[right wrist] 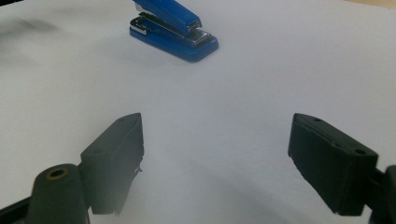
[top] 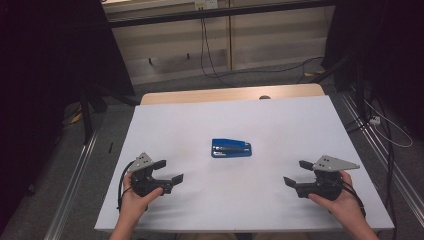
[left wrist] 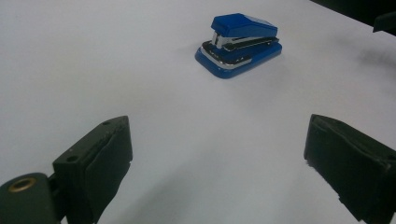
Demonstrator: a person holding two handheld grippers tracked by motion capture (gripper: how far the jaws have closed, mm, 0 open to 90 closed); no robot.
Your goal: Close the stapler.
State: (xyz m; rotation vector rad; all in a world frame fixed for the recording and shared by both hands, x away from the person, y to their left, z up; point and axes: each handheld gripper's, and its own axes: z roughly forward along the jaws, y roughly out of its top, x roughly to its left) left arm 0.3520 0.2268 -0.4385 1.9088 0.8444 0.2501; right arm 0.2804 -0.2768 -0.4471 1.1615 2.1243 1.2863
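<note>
White desk [top: 280, 200], blue stapler [top: 231, 148] lying near its middle, long side across the desk, flat on its base. Nothing touching it.

Left gripper [top: 167, 171] low over the near left part of the desk, held in a hand [top: 134, 199] coming in from the bottom edge. Jaws spread wide, nothing between them, pads bare. Pointing in toward the desk's middle, grey three-cornered plate on top. Stapler well apart from it, up and to the right in the high view.

From the left gripper view: left gripper [left wrist: 215, 154] wide apart, only white desk surface in the gap; stapler [left wrist: 239, 44] ahead, beyond the tips, slightly right of centre, chrome strip showing under the blue top (top arm sitting a little raised at the nose end). No contact.

Right gripper [top: 295, 172] over the near right part of the desk, held in the other hand [top: 345, 200]. Jaws also apart, nothing clamped, nothing touched. Pointing left toward the desk's middle. Stapler well apart from it too, up and to the left.

From the right gripper view: right gripper [right wrist: 215, 149] spread, bare desk between the pads; stapler [right wrist: 173, 30] ahead near the top edge, left of centre, partly cut off by the frame.

Stapler lying roughly between the two grippers, farther from the person than either.
</note>
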